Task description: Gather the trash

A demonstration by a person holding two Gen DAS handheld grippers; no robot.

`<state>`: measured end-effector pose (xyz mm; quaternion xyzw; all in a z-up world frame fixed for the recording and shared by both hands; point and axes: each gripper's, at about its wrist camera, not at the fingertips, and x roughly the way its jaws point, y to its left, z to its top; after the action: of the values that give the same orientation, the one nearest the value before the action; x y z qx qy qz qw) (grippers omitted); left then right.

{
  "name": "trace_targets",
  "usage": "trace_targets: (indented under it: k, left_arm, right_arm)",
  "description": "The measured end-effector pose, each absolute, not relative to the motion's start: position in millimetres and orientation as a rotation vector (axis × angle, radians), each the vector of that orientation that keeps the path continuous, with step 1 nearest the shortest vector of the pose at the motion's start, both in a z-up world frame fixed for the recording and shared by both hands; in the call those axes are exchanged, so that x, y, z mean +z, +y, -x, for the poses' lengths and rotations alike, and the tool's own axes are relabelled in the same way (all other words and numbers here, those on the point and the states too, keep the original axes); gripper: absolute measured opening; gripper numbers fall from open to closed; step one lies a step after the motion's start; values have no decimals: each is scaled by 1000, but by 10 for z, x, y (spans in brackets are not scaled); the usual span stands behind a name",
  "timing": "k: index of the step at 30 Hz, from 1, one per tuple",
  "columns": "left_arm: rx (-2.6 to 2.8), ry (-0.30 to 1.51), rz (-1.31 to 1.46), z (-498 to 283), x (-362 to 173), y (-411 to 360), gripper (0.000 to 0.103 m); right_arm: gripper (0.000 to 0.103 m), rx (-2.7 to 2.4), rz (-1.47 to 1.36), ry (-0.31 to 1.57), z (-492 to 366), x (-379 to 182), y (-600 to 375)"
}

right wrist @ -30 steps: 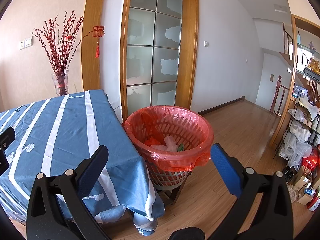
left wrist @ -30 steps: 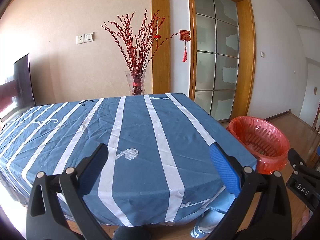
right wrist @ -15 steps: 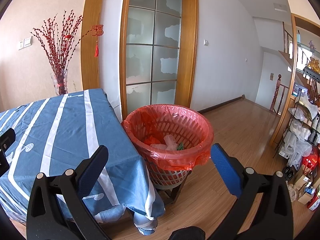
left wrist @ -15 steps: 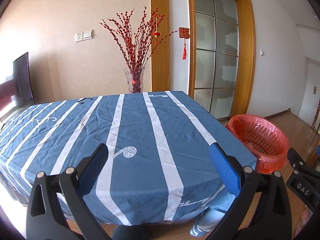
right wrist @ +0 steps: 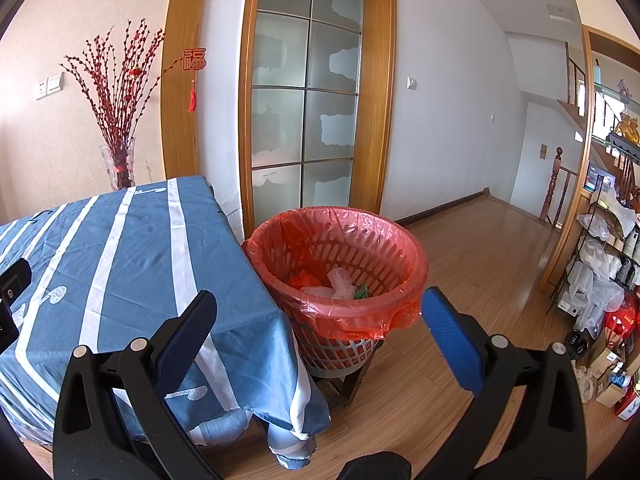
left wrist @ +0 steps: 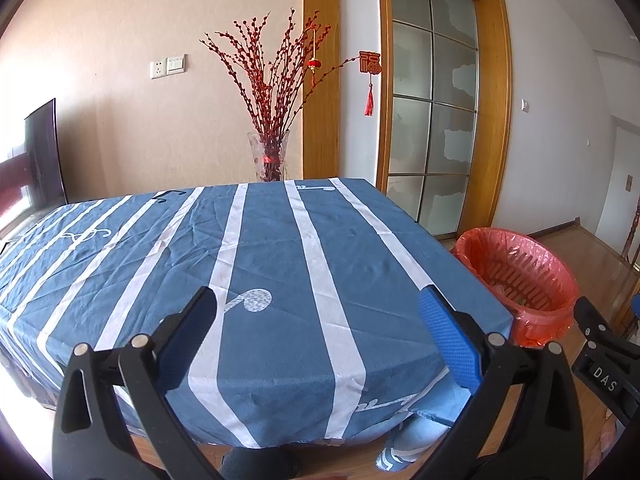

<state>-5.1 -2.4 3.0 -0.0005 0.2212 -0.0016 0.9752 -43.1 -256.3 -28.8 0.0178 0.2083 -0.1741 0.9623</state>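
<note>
A waste basket (right wrist: pixel 360 248) lined with a red plastic bag stands on the floor at the table's right end; it also shows in the left wrist view (left wrist: pixel 516 272). Inside it lies crumpled trash (right wrist: pixel 334 284): clear plastic, a red piece and a green bit. The table (left wrist: pixel 280 264) wears a blue cloth with white stripes and no trash shows on it. My left gripper (left wrist: pixel 316 332) is open and empty over the table's near edge. My right gripper (right wrist: pixel 316 332) is open and empty in front of the basket.
A glass vase of red branches (left wrist: pixel 270 156) stands behind the table's far edge. A frosted glass door (right wrist: pixel 304 120) is behind the basket. A shelf rack with bags and boxes (right wrist: pixel 600 280) lines the right wall. Wooden floor (right wrist: pixel 480 260) lies beyond the basket.
Both views have shifted slightly; the table and basket sit a little lower in frame. Both grippers stay open and empty.
</note>
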Motion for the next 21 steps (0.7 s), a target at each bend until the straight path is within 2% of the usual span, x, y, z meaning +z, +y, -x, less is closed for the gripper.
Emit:
trace_targets:
  k: [21]
  left_arm:
    - [0, 444, -6, 65, 34, -40, 99]
  right_arm:
    - [101, -355, -41, 426, 425, -311, -2563]
